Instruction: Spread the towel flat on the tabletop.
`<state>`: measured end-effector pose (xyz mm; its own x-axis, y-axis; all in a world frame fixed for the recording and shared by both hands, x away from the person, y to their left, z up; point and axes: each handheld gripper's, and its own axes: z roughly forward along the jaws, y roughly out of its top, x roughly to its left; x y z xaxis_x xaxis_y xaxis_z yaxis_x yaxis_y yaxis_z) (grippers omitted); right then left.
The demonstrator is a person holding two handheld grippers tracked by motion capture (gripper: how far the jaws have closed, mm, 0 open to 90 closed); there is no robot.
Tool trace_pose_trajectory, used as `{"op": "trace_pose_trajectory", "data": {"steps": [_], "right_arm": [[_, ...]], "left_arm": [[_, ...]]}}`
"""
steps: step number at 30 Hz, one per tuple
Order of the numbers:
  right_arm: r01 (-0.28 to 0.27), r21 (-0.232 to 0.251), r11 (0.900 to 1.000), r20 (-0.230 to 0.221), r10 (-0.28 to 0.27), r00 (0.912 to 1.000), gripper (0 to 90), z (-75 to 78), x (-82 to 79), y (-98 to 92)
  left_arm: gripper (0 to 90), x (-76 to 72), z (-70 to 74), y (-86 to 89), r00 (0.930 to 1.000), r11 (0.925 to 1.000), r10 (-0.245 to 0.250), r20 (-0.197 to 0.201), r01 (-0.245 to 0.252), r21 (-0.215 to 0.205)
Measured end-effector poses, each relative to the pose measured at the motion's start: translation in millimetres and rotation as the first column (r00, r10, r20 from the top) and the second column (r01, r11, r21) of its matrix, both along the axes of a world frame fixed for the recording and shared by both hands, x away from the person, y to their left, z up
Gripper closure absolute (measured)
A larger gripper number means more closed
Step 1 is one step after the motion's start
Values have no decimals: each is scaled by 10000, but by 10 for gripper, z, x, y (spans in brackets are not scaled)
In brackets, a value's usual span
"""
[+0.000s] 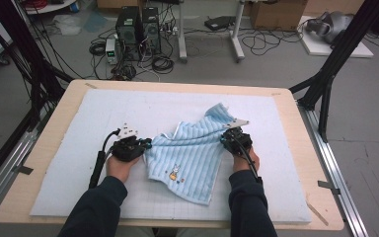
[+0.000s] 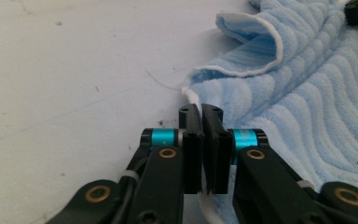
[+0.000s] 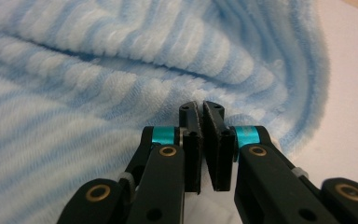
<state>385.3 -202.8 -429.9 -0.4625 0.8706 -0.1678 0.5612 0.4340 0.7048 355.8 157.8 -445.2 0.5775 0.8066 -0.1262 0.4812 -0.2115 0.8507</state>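
On the pale blue mat [image 1: 103, 113] covering the wooden table [image 1: 296, 128], a light blue striped towel [image 1: 192, 148] lies rumpled between the two hands, its small embroidered figure [image 1: 174, 173] facing up near the person. At its left edge the left gripper [image 2: 201, 112] has its jaws pressed together on the towel's white hem, which trails out below the pads. At the opposite edge the right gripper [image 3: 201, 108] is likewise closed, seemingly pinching a fold of the cloth, though the pinch itself is hard to make out.

One light blue striped towel [image 1: 192, 153] lies on one white mat [image 1: 103, 118] covering the one tabletop [image 1: 59, 113]. Two grippers work at it, a left gripper [image 1: 145, 144] and a right gripper [image 1: 225, 138]. On the floor beyond the tabletop's far edge stand two black computer towers [image 1: 138, 24].
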Motion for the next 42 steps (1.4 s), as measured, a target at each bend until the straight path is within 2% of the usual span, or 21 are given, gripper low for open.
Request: {"op": "trace_pose_trajectory", "data": {"steps": [2, 4, 6, 8, 9, 12, 13, 14, 18, 20, 26, 29, 31, 32, 34, 35, 36, 37, 42], "right_arm": [[219, -4, 9998, 4, -219, 9998, 860, 0, 47, -41], [488, -90, 9988, -18, -488, 9988, 859, -2, 79, -92], [773, -115, 9969, 32, -773, 9970, 859, -4, 95, -133], [1147, -359, 9927, 158, -1142, 9933, 859, 1, 112, -184], [1827, -536, 9817, 301, -1812, 9830, 855, 4, 116, -244], [1930, -363, 9805, 170, -1925, 9811, 820, 0, 122, -282], [1828, -141, 9831, 319, -1823, 9827, 729, 19, 103, -290], [1828, -141, 9831, 319, -1823, 9827, 729, 19, 103, -290], [1444, 196, 9893, 750, -1455, 9865, 596, 123, 1, -283], [1188, 369, 9922, 971, -1218, 9878, 554, 166, -70, -292], [425, 661, 9969, 1052, -493, 9932, 462, 206, -327, -295], [166, 792, 9967, 1102, -253, 9936, 438, 198, -455, -300], [13, 920, 9958, 1131, -117, 9935, 433, 190, -532, -293], [-36, 915, 9958, 1139, -68, 9935, 432, 184, -564, -286], [-194, 901, 9957, 1101, 94, 9939, 432, 172, -612, -277], [-190, 901, 9958, 1068, 93, 9942, 431, 165, -652, -268], [-206, 958, 9952, 1043, 105, 9945, 431, 159, -678, -263], [-265, 1023, 9944, 1039, 158, 9945, 431, 150, -722, -261], [-516, 1054, 9931, 845, 427, 9955, 452, 92, -932, -243]], "left_arm": [[674, 11, -11, 16, 9998, 9999, 43, -210, -45, -98], [629, 7, -4, 35, 9997, 10000, -11, -249, 10, -41], [586, -4, 17, 58, 9995, 9998, -97, -285, 93, -153], [572, -25, 39, 65, 9991, 9994, -320, -289, 316, -146], [561, -44, 53, 62, 9984, 9987, -485, -298, 481, -153], [559, -96, 61, 43, 9952, 9956, -919, -325, 912, -237], [555, -116, 60, 35, 9930, 9937, -1114, -404, 1108, -164], [555, -135, 55, 28, 9905, 9914, -1310, -422, 1310, -23], [555, -222, 19, -6, 9812, 9833, -1810, -671, 1820, 86], [551, -241, 4, -31, 9759, 9780, -2006, -862, 2047, 411], [555, -259, -28, -87, 9673, 9709, -2220, -1228, 2309, 632], [562, -288, -24, -111, 9692, 9706, -2178, -1148, 2275, 792], [606, -325, -21, -132, 9704, 9640, -2226, -942, 2335, 1274], [639, -343, -21, -141, 9710, 9628, -2235, -850, 2335, 1359], [804, -402, -33, -146, 9657, 9551, -2511, -653, 2582, 1451], [872, -432, -41, -150, 9667, 9548, -2503, -532, 2555, 1516], [888, -471, -53, -155, 9702, 9565, -2401, -338, 2424, 1626], [896, -495, -54, -152, 9720, 9578, -2324, -343, 2348, 1657], [898, -613, -41, -70, 9717, 9599, -2302, -527, 2357, 1517]]}}
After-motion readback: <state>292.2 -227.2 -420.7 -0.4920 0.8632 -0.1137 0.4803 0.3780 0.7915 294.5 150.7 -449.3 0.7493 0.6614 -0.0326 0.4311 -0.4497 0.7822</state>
